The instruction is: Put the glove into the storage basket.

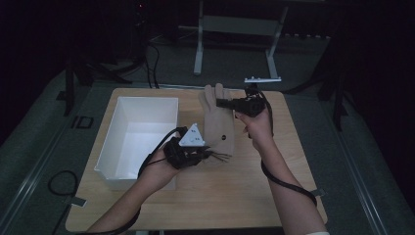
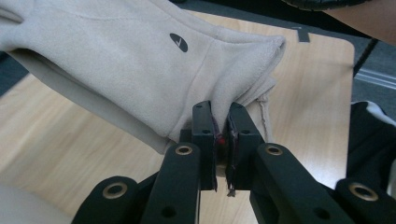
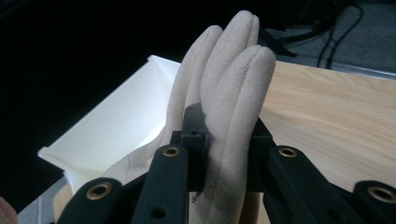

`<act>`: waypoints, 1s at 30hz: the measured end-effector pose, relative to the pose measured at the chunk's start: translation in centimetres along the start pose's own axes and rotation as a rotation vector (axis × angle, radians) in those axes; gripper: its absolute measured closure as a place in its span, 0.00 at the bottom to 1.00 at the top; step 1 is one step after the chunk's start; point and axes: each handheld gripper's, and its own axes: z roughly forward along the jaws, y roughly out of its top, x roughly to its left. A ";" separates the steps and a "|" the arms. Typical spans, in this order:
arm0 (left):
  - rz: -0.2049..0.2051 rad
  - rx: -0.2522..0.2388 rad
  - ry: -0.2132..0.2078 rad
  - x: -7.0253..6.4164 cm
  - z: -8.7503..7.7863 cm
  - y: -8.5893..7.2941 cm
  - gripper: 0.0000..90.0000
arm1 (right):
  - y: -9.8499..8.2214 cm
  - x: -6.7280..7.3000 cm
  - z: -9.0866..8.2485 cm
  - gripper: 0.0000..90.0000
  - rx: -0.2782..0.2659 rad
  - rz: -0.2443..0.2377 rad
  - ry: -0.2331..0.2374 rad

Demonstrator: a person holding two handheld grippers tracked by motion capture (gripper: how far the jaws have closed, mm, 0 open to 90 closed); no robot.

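Glove: a beige fleece glove [image 1: 219,121] was held stretched between both tongs, lifted off the surface [image 1: 215,196] just right of the white bin [image 1: 113,137]; its small dark logo faced up.
Left tongs: the left tongs [image 2: 223,122] were pressed together on the glove's cuff edge, the end nearer the person; in the left gripper view the fleece bunched between the jaws, with a loose thread hanging below.
Right tongs: the right tongs [image 1: 219,103] pinched the glove's fingers, the end farther from the person; in the right gripper view the jaws stood either side of the fleece fingers, narrowly apart because the fabric filled the gap.
Why two grips: holding cuff and fingers at opposite ends likely kept the limp glove flat and taut, so it would not sag or fold while carried.
Bin: it sat open on the surface, left of the glove, with nothing visible inside; its long side ran parallel to the stretched glove.
Likely step: the glove was probably being carried toward the bin, its length already lined up to drop in.
Risk: fleece could slip from the thin cuff grip.
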 end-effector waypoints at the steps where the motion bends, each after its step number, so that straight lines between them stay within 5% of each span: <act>1: -0.003 -0.004 0.009 0.1 -0.6 -0.2 0.94 | 0.2 0.2 0.3 0.84 -0.001 0.000 0.004; 11: -0.032 -0.003 0.061 1.3 -3.3 -1.8 0.94 | 1.6 2.1 2.9 0.84 0.012 -0.003 0.053; 30: -0.092 -0.009 0.156 3.4 -8.1 -5.7 0.94 | 3.7 6.8 7.9 0.84 0.043 -0.065 0.063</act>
